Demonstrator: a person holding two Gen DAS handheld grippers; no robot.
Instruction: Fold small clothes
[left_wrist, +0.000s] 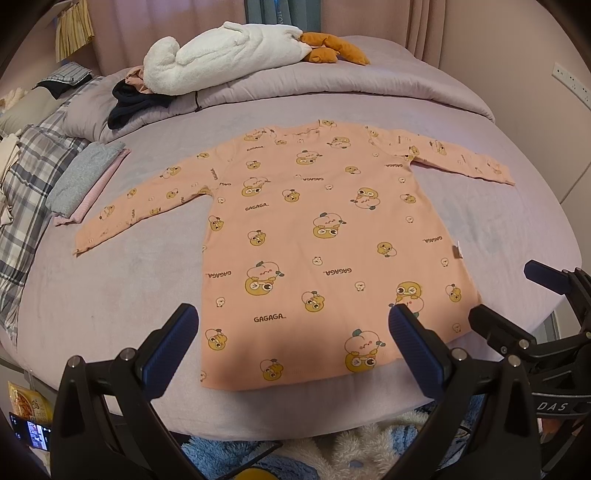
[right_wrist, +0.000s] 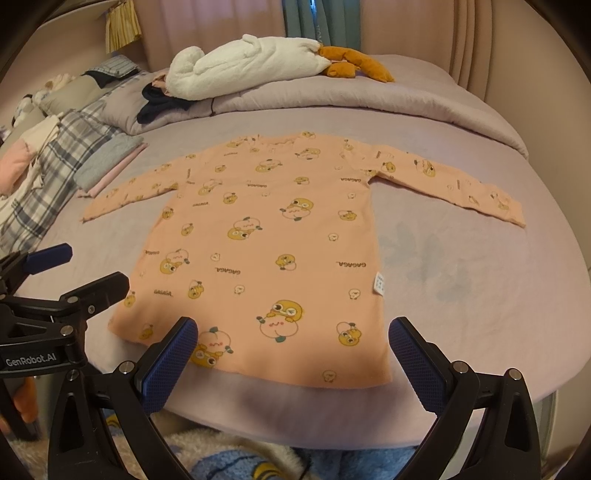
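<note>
A peach-pink long-sleeved child's top (left_wrist: 317, 236) of soft knit cotton, printed with yellow cartoon ducks, pale peaches and the word "GAGAGA", lies flat and unfolded on the lilac fleece-covered bed (left_wrist: 110, 295). Its hem lies just inside the near edge of the bed, its neckline points toward the far edge, and both sleeves are spread outward toward the left and right edges. A small white care label (right_wrist: 379, 284) projects from the right side seam.

The left gripper (left_wrist: 293, 345), with black plastic arms and blue ribbed pads, hangs above the near edge with its tongs spread wide and holding nothing; the gap spans the left part of the hem. The right gripper (right_wrist: 293, 349), of the same build, is likewise spread wide and empty, over the right part of the hem. Neither visibly touches the fabric.

Along the far edge runs a thick rolled lilac quilt (left_wrist: 332, 88), carrying a white fluffy plush toy (left_wrist: 221, 51) with orange feet (left_wrist: 332, 48) and a crumpled dark garment (left_wrist: 136, 105). At the left edge, a folded grey knit piece (left_wrist: 83, 177) rests on a folded pink one (left_wrist: 98, 192), beside a grey-and-white plaid cloth (left_wrist: 33, 177). Below the near edge, a shaggy blue-and-cream rug (left_wrist: 332, 450) covers the floor.
</note>
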